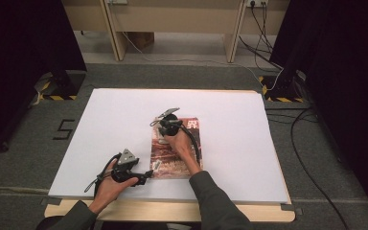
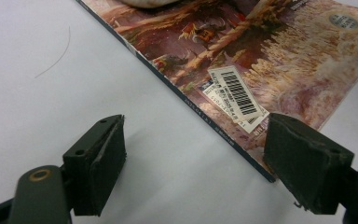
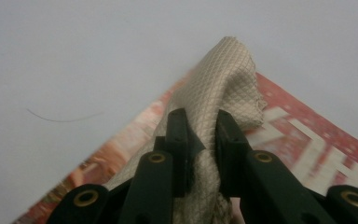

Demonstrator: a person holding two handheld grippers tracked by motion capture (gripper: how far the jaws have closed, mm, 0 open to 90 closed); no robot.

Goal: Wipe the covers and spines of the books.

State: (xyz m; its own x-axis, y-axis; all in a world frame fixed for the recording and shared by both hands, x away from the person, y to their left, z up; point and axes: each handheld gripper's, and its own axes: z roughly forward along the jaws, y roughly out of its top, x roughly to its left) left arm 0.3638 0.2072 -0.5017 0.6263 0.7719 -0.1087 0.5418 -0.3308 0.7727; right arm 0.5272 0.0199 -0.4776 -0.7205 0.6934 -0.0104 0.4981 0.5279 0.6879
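The right gripper (image 3: 200, 135) has its fingers clamped on a beige cloth (image 3: 223, 79), pressed on the magazine (image 1: 175, 148) lying mid-surface (image 1: 249, 143). The wiping looks underway, with much of the cover apparently left. The left gripper (image 2: 193, 163) hovers wide open, holding nothing, by the magazine's near corner.

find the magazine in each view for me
High view: the magazine lies centre on the white table, under the right gripper.
Left gripper view: upper right, its barcode-sticker corner between the open jaws.
Right gripper view: red cover beneath the pinched beige cloth.
Shared landmark: the white table top.
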